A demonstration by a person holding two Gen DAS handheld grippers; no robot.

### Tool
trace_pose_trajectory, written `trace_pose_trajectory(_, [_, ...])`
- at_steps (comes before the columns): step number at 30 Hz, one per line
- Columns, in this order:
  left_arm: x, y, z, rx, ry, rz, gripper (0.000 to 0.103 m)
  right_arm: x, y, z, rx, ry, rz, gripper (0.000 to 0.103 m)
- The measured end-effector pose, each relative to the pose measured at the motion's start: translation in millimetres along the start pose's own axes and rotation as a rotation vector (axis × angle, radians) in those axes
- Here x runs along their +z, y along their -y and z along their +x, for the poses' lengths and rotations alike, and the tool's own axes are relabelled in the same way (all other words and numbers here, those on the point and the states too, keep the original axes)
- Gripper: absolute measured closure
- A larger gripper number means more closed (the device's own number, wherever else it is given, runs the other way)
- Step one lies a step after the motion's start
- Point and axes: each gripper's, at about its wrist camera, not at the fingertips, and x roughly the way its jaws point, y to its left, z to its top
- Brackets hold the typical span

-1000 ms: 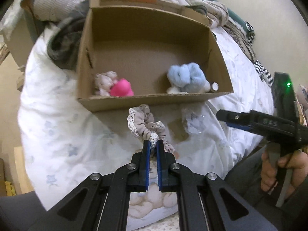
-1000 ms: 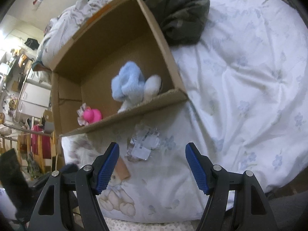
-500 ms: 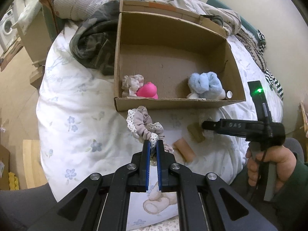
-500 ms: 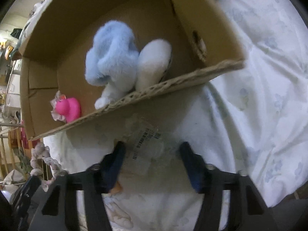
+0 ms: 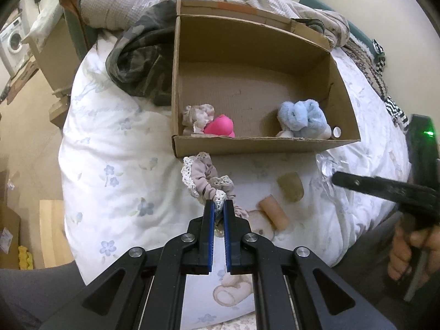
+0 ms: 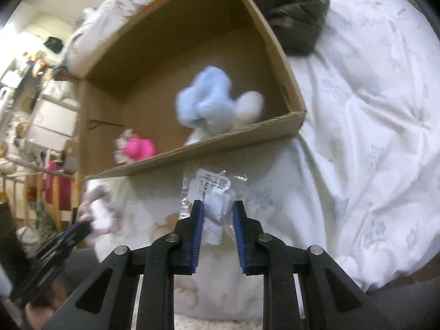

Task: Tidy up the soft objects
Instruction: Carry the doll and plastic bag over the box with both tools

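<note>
My left gripper (image 5: 218, 206) is shut on a beige lace-trimmed scrunchie (image 5: 205, 180) and holds it above the bed, just in front of the cardboard box (image 5: 258, 144). My right gripper (image 6: 217, 211) is shut on a clear plastic packet (image 6: 211, 192) with a white label and a pale blue item inside, in front of the box (image 6: 192, 151). Inside the box lie a fluffy blue toy (image 5: 302, 117), a pink soft object (image 5: 221, 126) and a beige scrunchie (image 5: 196, 114). The blue toy (image 6: 209, 101) and pink object (image 6: 139, 148) also show in the right wrist view.
Two small cylinders, tan (image 5: 290, 187) and peach (image 5: 275, 214), lie on the white floral bedspread (image 5: 110, 151) in front of the box. A dark camouflage garment (image 5: 140, 60) is heaped left of the box. Rumpled bedding lies behind it.
My right gripper closed on the plastic packet and lifted it slightly back from the box. My left gripper drew back and up with the scrunchie still held.
</note>
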Motion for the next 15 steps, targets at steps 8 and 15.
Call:
trace_pose_trajectory(8, [-2.1,9.7,-14.8,0.005,0.038,0.036,0.097,-17.6,-26.8,-8.0,0.074,0.005,-0.083,0.095])
trace_pose_trajectory(15, [-1.5,16.3,-37.9,0.032,0.104,0.066,0.097,-18.4,-37.4,-19.2,0.131,0.043,-0.112,0.098])
